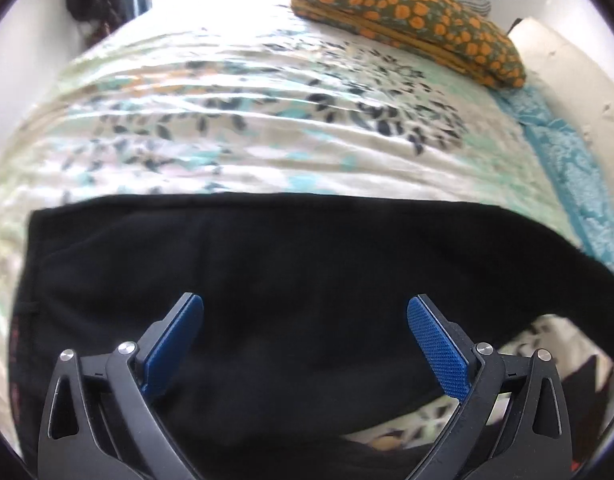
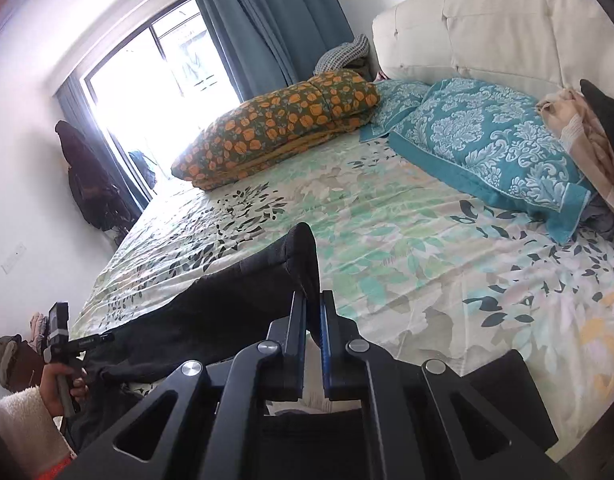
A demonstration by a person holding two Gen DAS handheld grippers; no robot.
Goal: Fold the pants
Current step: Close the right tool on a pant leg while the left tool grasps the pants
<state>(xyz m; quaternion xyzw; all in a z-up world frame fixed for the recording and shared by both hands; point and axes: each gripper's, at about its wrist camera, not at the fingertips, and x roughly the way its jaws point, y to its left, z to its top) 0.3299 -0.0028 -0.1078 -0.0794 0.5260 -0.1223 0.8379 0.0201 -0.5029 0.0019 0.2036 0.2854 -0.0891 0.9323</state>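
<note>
- Pants (image 1: pixel 291 288) are black and lie stretched across the near side of the bed (image 1: pixel 267 120), so there's flat sheet under them for folding.
- Right claw (image 2: pixel 313 308) is clenched on one end of the pants, with a tab of fabric poking up between the fingers toward 12 o'clock. I'd say I'm holding that end up so it can be carried over.
- Left claw (image 1: pixel 305 320) is released, jaws spread wide and hovering over the middle of the cloth. Can't tell if it's touching.
- Folded orange-flowered quilt (image 2: pixel 275 128) sits at 11 o'clock in the right view and the teal pillow (image 2: pixel 487 140) at 1 o'clock, both well apart from the pants, so nothing's in the way.
</note>
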